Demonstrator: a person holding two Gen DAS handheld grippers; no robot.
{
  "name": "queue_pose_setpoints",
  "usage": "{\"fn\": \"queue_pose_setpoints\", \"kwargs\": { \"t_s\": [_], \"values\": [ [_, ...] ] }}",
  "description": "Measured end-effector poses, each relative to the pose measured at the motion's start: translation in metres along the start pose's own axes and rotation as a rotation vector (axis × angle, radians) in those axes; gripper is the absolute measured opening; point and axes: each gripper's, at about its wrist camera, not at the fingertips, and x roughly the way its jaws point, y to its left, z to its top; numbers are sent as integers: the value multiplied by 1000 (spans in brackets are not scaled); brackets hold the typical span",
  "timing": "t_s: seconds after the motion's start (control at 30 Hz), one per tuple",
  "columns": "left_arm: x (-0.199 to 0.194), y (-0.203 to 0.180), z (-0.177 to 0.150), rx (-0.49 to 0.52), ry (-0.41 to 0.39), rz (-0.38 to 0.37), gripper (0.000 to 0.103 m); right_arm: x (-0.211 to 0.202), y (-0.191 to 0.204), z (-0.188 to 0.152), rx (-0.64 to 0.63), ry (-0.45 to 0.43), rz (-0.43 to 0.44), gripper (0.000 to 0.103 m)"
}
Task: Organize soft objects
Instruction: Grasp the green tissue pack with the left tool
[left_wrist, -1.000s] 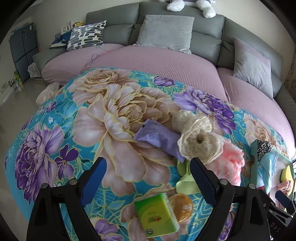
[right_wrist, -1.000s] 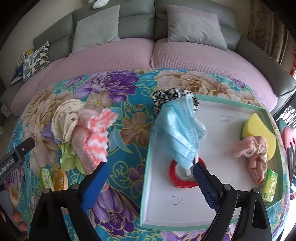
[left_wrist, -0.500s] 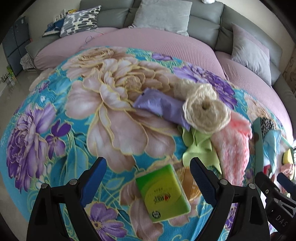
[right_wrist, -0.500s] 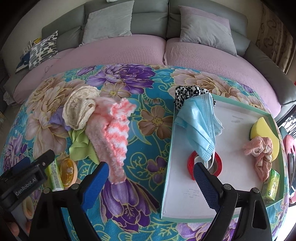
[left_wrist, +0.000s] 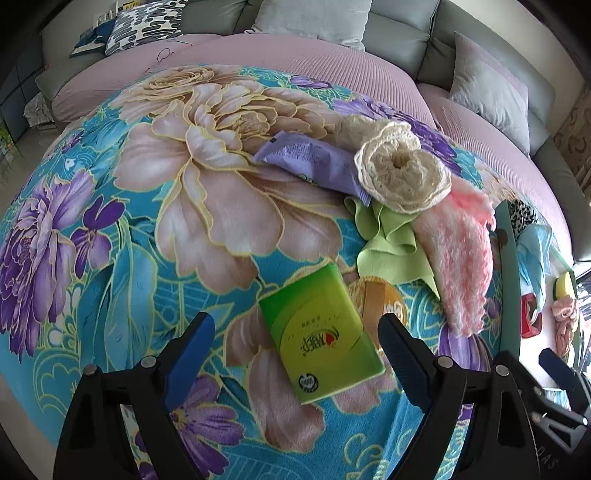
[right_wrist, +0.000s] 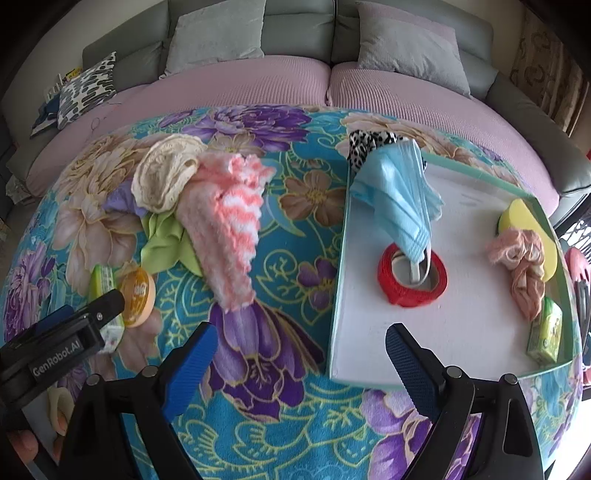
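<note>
Under cream doily (left_wrist: 402, 175), purple packet (left_wrist: 310, 162) half-hidden

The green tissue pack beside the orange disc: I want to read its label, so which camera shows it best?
The left wrist view. The green tissue pack lies face up between the open left gripper, label and logo visible. In the right wrist view only a thin edge of it shows, partly behind the left gripper's body.
</note>
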Motion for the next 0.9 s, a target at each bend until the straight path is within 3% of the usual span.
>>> {"fn": "queue_pose_setpoints", "kwargs": {
  "t_s": [0.07,0.33,0.77,0.9],
  "values": [
    [0,0,-3,4,5,-7,78,1,3,-3,-8,4,-1,94],
    [2,-2,-6,16,16,-50,59,1,9,-3,-29,-4,7,94],
    [4,-1,0,31,-10,-38,54,14,22,-2,-43,19,41,94],
    [4,3,1,22,-17,-25,54,17,29,-2,-69,19,11,94]
  ]
}}
